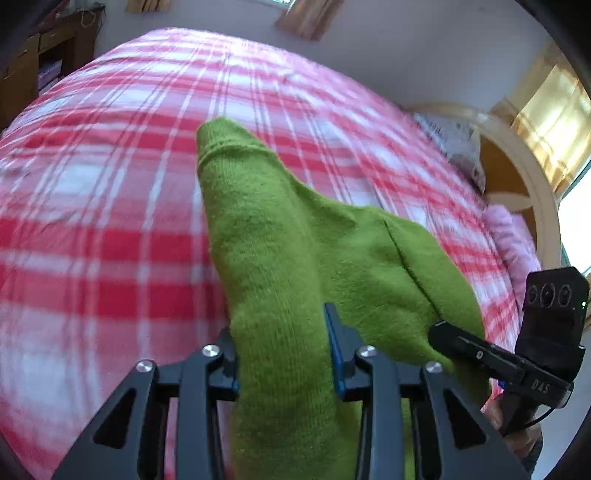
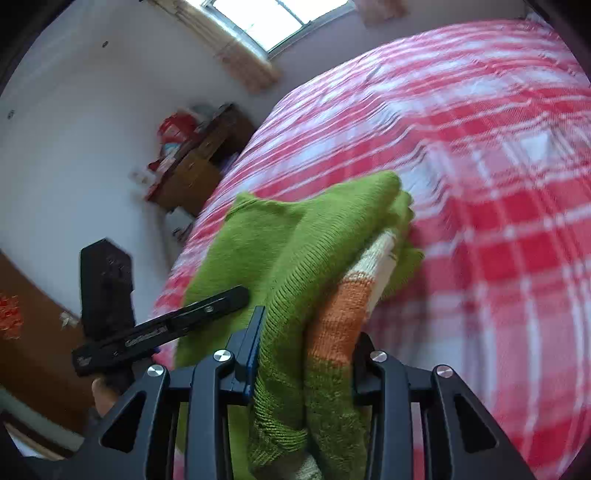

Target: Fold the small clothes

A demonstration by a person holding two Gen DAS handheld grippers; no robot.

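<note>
A small green knit sweater (image 1: pixel 280 236) is lifted off a bed with a red and white checked cover (image 1: pixel 110 206). My left gripper (image 1: pixel 282 350) is shut on a thick fold of its green knit, which runs up between the two fingers. In the right wrist view the same sweater (image 2: pixel 295 236) shows orange and cream stripes on one side. My right gripper (image 2: pixel 304 354) is shut on a bunched part of it. The right gripper (image 1: pixel 517 354) also appears at the left view's right edge, and the left gripper (image 2: pixel 155 328) at the right view's left side.
The checked bed cover (image 2: pixel 461 166) fills most of both views. A round wooden headboard (image 1: pixel 517 158) and a pink pillow (image 1: pixel 513 236) lie at the bed's right end. A wooden cabinet (image 2: pixel 199 162) with clutter stands by the wall under a window (image 2: pixel 273 18).
</note>
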